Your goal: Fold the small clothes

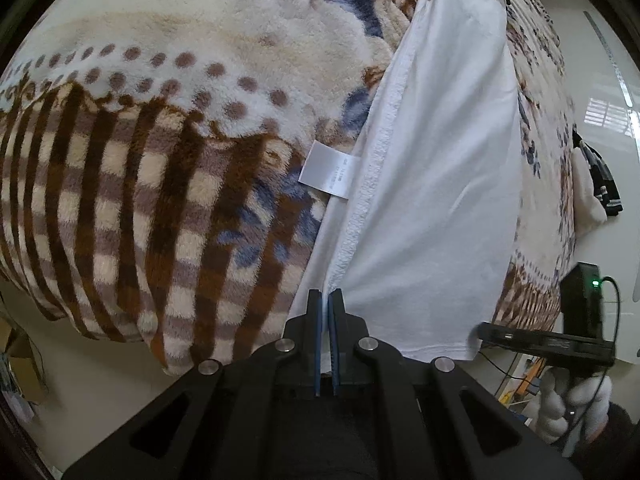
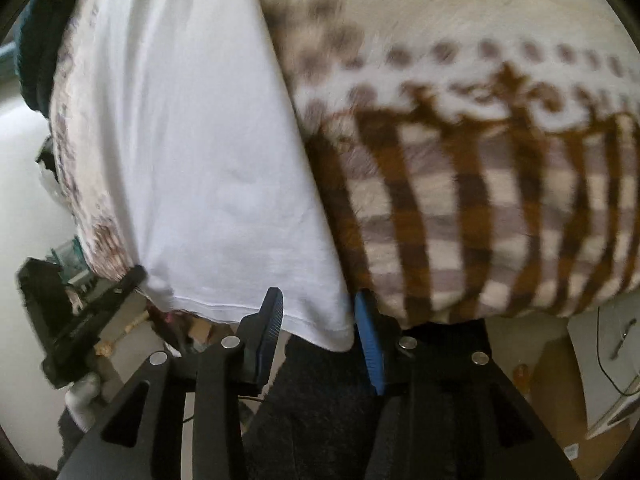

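Note:
A white garment (image 1: 440,184) lies in a long folded strip on a plush brown, cream and blue blanket (image 1: 152,168). Its white care label (image 1: 328,170) sticks out at the left seam. My left gripper (image 1: 325,300) is shut on the garment's near hem edge at the seam. In the right wrist view the same garment (image 2: 192,152) hangs over the blanket's front edge. My right gripper (image 2: 318,312) is open, its blue-padded fingers on either side of the garment's near right corner, not closed on it.
The blanket (image 2: 460,184) drapes over the bed edge on both sides. The other gripper, held in a white-gloved hand, shows at the right of the left wrist view (image 1: 560,340) and at the left of the right wrist view (image 2: 76,320). Dark clothing (image 1: 600,184) lies at the far right.

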`<action>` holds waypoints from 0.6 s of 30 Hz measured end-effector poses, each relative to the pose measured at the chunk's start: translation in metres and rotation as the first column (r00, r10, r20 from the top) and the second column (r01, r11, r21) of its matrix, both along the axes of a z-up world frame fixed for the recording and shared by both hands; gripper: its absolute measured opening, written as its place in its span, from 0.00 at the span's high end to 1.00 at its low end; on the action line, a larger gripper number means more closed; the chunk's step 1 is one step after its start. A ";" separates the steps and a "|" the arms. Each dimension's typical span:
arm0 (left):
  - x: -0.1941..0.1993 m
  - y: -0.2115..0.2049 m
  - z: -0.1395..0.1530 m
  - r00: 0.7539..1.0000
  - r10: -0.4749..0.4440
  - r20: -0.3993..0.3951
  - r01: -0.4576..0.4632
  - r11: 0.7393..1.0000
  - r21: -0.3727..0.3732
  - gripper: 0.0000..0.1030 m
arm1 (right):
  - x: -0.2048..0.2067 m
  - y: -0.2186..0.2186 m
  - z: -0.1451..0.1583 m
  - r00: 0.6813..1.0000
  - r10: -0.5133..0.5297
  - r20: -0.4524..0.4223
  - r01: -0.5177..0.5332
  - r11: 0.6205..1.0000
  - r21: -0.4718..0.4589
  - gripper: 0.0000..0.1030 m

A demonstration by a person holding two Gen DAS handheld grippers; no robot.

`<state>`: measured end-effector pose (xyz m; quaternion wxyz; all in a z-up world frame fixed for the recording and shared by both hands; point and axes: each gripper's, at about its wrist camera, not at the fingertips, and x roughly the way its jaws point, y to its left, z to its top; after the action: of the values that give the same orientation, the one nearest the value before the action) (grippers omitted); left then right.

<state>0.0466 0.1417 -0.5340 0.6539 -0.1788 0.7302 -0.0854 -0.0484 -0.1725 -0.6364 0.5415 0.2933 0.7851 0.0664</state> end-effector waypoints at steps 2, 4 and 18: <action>-0.002 0.001 0.003 1.000 0.001 -0.007 -0.001 1.000 -0.003 0.98 | -0.002 0.006 -0.005 1.000 0.005 -0.008 -0.005 0.999 -0.036 0.98; -0.004 0.000 0.005 1.000 -0.010 -0.009 0.010 1.000 -0.003 0.98 | -0.006 0.009 -0.003 1.000 0.010 -0.009 -0.011 0.998 -0.061 0.98; 0.008 -0.009 -0.025 0.991 -0.095 -0.094 0.098 0.995 0.032 0.94 | 0.011 0.026 -0.010 0.989 0.109 -0.097 -0.119 0.988 -0.098 0.83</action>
<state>0.0549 0.1326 -0.5589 0.6175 -0.1352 0.7690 -0.0953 -0.0373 -0.1465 -0.6466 0.5147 0.2222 0.8270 0.0431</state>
